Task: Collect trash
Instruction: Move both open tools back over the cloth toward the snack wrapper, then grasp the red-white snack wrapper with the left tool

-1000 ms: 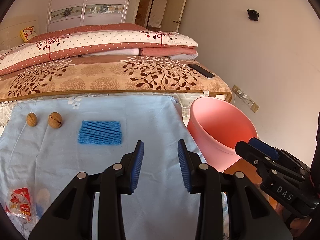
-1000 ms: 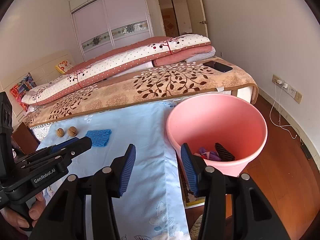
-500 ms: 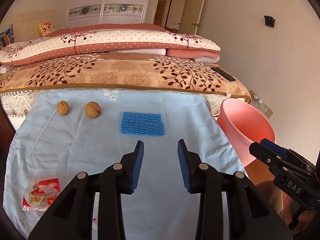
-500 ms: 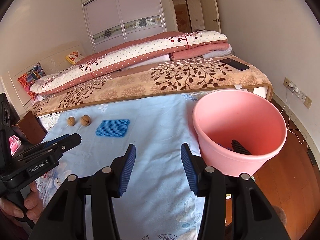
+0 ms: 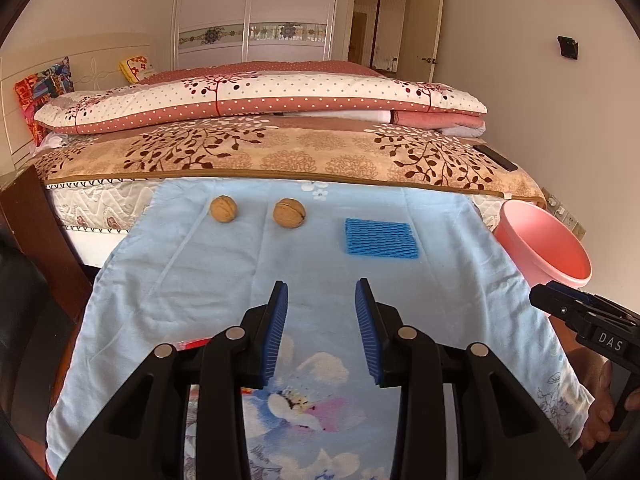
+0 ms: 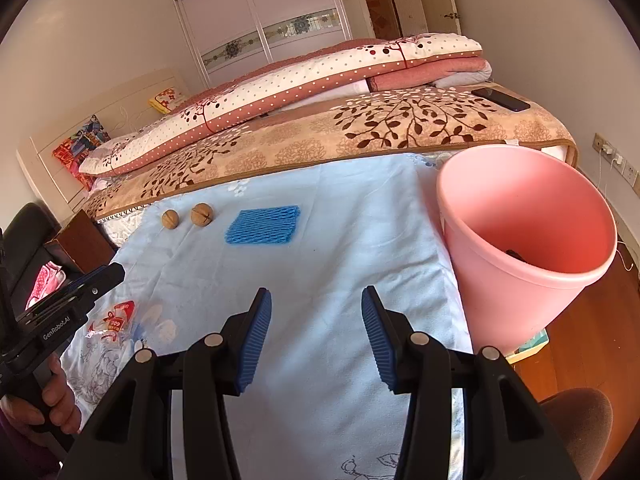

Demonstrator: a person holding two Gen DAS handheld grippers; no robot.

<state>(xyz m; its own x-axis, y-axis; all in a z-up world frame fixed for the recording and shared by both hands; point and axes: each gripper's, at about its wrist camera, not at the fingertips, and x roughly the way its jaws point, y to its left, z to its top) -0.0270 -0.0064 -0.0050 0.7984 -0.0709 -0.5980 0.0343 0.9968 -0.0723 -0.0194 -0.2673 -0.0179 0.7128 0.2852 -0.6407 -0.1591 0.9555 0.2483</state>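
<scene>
We are between pickups, both tools empty over the light blue floral cloth (image 5: 192,280). Our left hand-held gripper (image 5: 321,328) and right hand-held gripper (image 6: 316,336) stand partly open, touching nothing. Left to collect: the blue foam net sleeve (image 5: 381,238), two brown walnuts (image 5: 289,213) and a crinkled red-printed plastic wrapper (image 6: 114,322). Next we judge a reach, then a drop into the pink plastic bucket (image 6: 524,240) beside the cloth.
</scene>
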